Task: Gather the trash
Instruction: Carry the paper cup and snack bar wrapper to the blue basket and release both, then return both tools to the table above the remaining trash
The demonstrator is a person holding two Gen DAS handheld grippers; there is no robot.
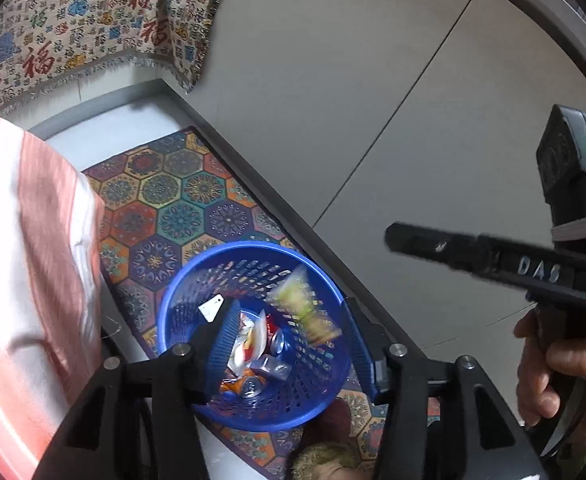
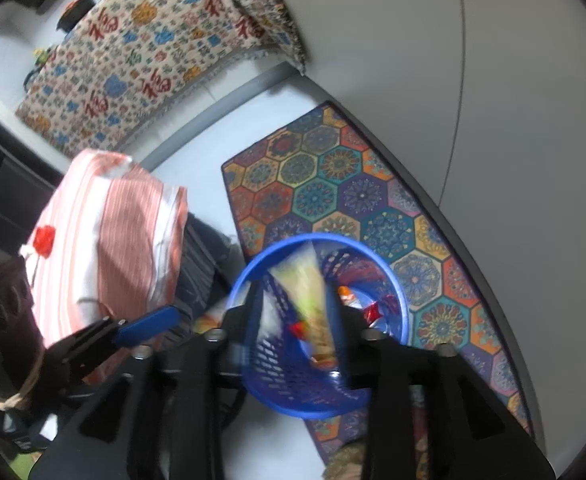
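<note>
A blue perforated plastic basket [image 1: 325, 396] stands on a patterned rug and holds crushed cans and wrappers [image 1: 259, 354]. A green-yellow snack wrapper [image 1: 307, 308] is blurred in mid-air inside the basket; in the right wrist view it [image 2: 307, 292] falls between my right gripper's open fingers. My left gripper [image 1: 291, 340] hangs open and empty over the basket. My right gripper [image 2: 297, 316] is open right above the basket [image 2: 397, 284]. It also shows from the side in the left wrist view [image 1: 445, 246].
A hexagon-patterned rug [image 1: 173, 204] lies along a grey wall [image 1: 373, 80]. A pink striped cushion [image 1: 25, 248] sits to the left. A patterned fringed cloth [image 2: 149, 52] drapes over furniture behind. A furry slipper [image 1: 325, 460] is near the bottom edge.
</note>
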